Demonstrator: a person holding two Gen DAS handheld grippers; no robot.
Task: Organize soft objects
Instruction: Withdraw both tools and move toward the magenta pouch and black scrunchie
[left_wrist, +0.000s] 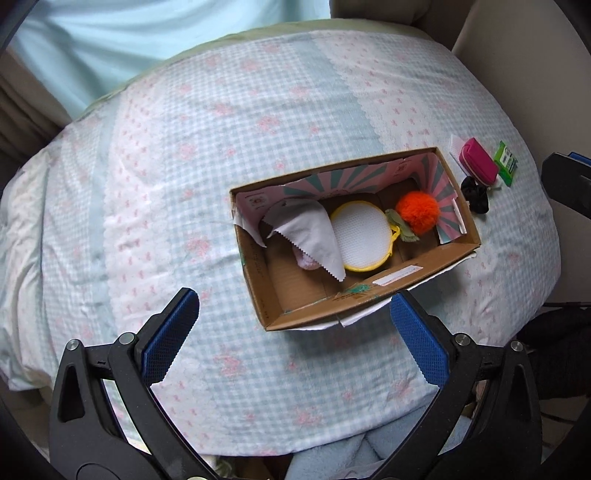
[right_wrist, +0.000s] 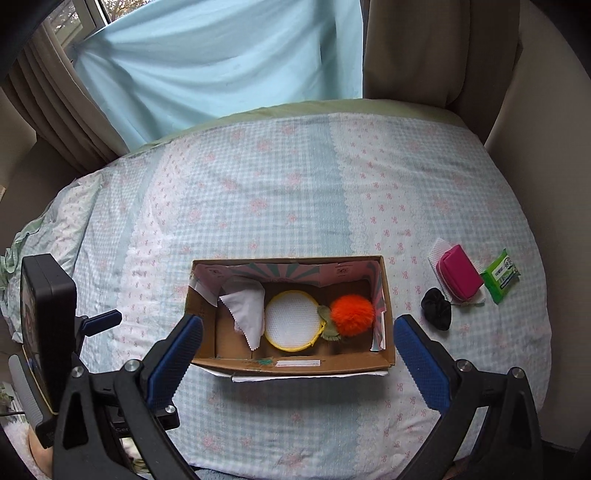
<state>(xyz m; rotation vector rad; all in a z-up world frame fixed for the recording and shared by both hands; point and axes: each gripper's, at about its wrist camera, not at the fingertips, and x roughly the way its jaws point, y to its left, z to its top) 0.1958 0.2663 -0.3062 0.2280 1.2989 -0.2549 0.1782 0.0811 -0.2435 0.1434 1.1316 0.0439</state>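
I can't read any text: the print on the green packet and the white label on the box is too small.

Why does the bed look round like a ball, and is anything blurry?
Both wrist views use fisheye lenses, so the bed bulges and corners go dark. Left wrist view: box sharp, soft daylight. Right wrist view: bright window top left, no blur.

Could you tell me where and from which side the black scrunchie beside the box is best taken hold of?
Probably with the right hand-held gripper, from above. The black scrunchie lies as a soft bunched ring on the bed cover, right of the cardboard box. Pinching its box-side bulge keeps the fingers off the pink pouch close behind it.
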